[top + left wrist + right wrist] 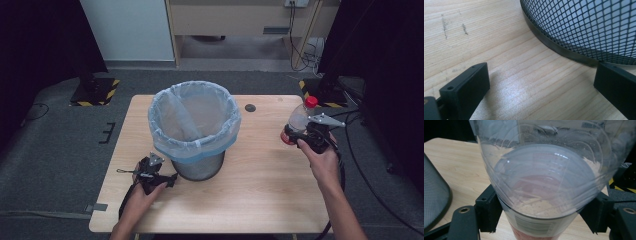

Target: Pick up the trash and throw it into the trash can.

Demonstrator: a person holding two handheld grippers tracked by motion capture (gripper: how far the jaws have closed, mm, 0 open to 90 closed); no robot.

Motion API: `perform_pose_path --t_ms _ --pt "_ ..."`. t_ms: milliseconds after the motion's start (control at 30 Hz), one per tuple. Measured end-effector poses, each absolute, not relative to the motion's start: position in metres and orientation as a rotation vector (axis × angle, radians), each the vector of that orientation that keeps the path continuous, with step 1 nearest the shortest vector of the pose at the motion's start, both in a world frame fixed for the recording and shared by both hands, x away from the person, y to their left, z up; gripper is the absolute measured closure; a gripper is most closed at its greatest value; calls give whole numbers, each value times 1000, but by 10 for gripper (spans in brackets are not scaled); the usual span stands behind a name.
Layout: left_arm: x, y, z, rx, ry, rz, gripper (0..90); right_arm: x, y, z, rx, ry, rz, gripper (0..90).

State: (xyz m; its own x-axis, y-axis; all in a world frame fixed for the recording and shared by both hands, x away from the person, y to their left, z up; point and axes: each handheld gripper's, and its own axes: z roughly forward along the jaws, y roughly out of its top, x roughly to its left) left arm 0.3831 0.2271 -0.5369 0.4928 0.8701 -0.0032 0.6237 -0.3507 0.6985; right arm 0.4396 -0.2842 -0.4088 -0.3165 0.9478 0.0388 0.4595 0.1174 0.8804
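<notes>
- The right gripper [299,134] is clamped around a clear plastic bottle [300,119] near the surface's [260,200] right edge — held by the body, red cap up, ready for the lined mesh bin [195,125].
- The left gripper [541,85], jaws spread and empty, rests at the bin's base toward the front-left — probably to steady it.

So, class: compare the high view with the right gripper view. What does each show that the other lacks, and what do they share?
High view alone: the bin's pale blue liner, the bottle's red cap and the left gripper resting by the bin's base.

Right gripper view alone: the barcode label low on the bottle, and both black pads pressed against its sides.

Both: the clear plastic bottle, the mesh bin, the wooden table and the right gripper.
</notes>
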Motion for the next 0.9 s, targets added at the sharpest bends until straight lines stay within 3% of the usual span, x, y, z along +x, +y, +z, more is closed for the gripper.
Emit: perform_pose_path --t_ms 600,900 --pt "383 227 -537 2097 1224 494 0 454 -241 -366 1302 1879 1177 270" --pt "383 227 -537 2097 1224 494 0 462 -240 -355 1334 1834 1252 270"
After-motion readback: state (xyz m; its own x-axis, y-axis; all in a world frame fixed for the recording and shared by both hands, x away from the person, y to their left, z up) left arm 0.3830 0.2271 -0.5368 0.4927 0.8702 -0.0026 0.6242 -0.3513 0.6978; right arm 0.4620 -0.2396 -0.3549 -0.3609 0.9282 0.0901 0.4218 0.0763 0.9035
